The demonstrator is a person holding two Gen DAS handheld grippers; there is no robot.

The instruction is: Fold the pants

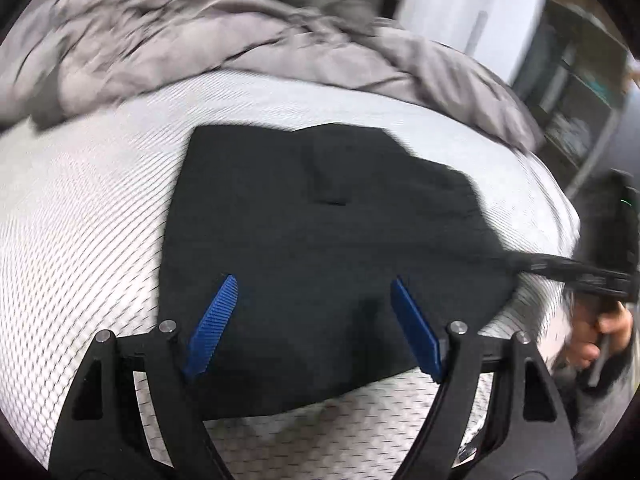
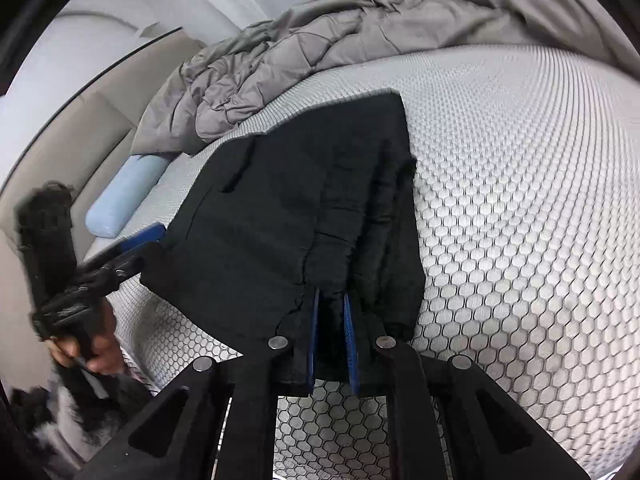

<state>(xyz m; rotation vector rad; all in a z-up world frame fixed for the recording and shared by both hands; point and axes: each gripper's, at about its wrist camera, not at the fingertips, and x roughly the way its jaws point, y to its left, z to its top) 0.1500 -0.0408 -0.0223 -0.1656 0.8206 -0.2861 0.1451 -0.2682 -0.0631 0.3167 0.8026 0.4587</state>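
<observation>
Black pants (image 2: pixel 304 216) lie partly folded on a bed's white honeycomb-patterned mattress cover (image 2: pixel 520 208), with a crumpled grey quilt (image 2: pixel 320 52) bunched just beyond them and a pale blue pillow (image 2: pixel 124 196) near the bed's edge.

The right gripper (image 2: pixel 331 344) has its blue pads pressed together on a bunched edge of the pants at the near side of the pile, so cloth is clamped between the jaws. The left gripper (image 1: pixel 312 324) hangs over the other side of the garment with its jaws wide apart and nothing between them; its blue fingers (image 1: pixel 212 320) sit above the dark fabric without pinching it. A hand (image 1: pixel 604 332) shows at the far right of the left view, wrapped around the right tool's handle.

The risks, as a judgement: the right grip looks narrow and holds only a gathered ridge (several layers, though how many is unclear), so a pull could drag out just the top layer and undo the fold. With one side free, lifting from the right alone would likely skew the stack or slide it across the smooth cover. If the left jaws close too deep, they may catch the mattress cover along with the pants. The quilt lies close enough that a far fold could land on it.
</observation>
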